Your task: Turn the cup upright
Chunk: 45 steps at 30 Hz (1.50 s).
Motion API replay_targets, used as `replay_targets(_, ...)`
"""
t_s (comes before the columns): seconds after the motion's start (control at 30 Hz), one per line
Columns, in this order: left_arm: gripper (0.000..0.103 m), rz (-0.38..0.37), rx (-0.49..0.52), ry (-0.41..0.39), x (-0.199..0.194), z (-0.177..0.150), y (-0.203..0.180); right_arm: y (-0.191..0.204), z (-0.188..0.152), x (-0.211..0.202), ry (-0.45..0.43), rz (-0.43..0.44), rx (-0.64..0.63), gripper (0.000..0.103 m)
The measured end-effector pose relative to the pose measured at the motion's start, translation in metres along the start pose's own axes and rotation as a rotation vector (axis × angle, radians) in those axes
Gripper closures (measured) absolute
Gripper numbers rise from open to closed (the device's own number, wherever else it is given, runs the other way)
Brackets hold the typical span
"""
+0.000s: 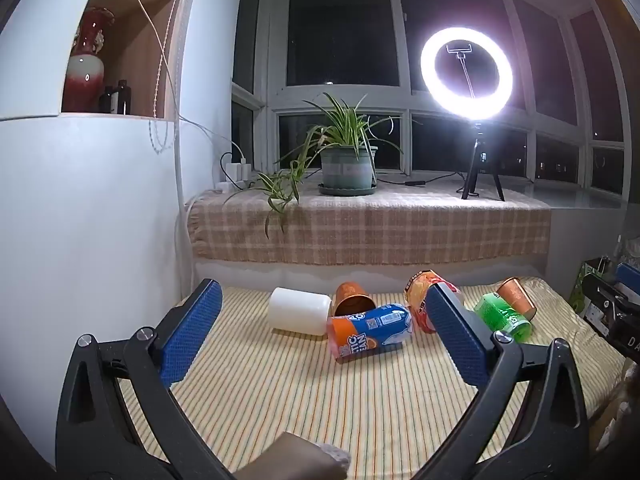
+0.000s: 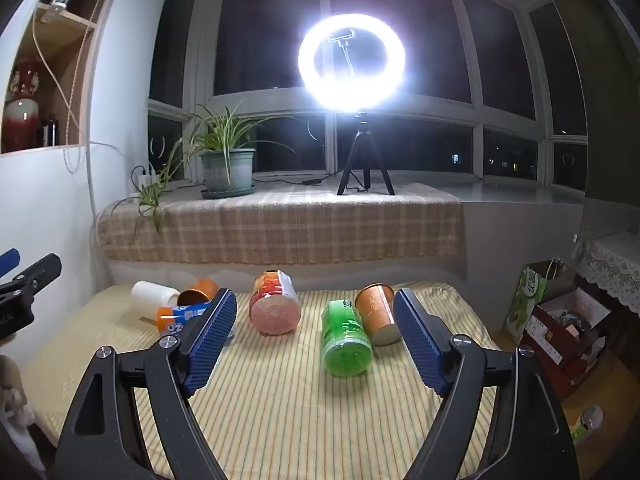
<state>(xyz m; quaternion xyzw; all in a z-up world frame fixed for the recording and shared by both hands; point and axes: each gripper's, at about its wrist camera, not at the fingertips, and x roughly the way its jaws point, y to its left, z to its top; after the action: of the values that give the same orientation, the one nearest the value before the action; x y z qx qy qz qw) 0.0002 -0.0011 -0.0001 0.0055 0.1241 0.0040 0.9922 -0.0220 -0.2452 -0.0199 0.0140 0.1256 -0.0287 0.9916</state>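
**Six cups down on the striped cloth, both grippers wide and empty**

From my remote seat, the left gripper [image 1: 322, 300] hangs above the near part of the striped tablecloth [image 1: 320, 392], its blue pads spread far apart with nothing between them. My right gripper [image 2: 316, 308] sits the same way, fingers apart and holding nothing.

All the cups lie on their sides along the far end of the table. At the left is a white cup [image 1: 299, 311], and just behind and beside it a small orange cup [image 1: 354, 299] shows its open mouth toward the left wrist camera. A blue-and-orange printed cup [image 1: 370, 330] lies in front of that one, touching or nearly touching the white cup (I cannot tell which). Further right, a red-and-orange printed cup [image 2: 275, 307] lies with its base facing the right wrist camera. A green cup [image 2: 346, 338] lies to its right, base toward that camera too, and a second orange paper cup [image 2: 376, 312] rests tilted against the green one's far side, mouth turned away and up.

Behind the table, a checked cloth [image 2: 280, 228] covers the window ledge, where a potted spider plant [image 1: 346, 160] stands left of a lit ring light [image 2: 352, 62] on a small tripod. The window panes behind are dark. A red-and-white vase [image 1: 86, 68] stands in the shelf niche at the left.
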Motion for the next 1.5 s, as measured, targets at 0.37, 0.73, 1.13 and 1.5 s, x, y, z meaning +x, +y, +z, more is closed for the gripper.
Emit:
replay_targets(0.37, 0.000, 0.003, -0.022, -0.013, -0.005, 0.004, 0.005, -0.006, 0.007, -0.009, -0.007, -0.020, 0.018, 0.020)
replay_targets(0.73, 0.000, 0.004, -0.021, -0.012, -0.007, 0.004, 0.004, -0.005, 0.003, -0.009, -0.018, -0.023, 0.023, 0.020)
replay_targets(1.13, 0.000, 0.003, -0.020, -0.011, -0.007, 0.005, 0.003, -0.004, 0.003, -0.007, -0.014, -0.023, 0.023, 0.020)
replay_targets(1.5, 0.000, 0.002, -0.020, -0.011, -0.007, 0.006, 0.002, -0.005, 0.001, -0.008, -0.017, -0.024, 0.024, 0.020)
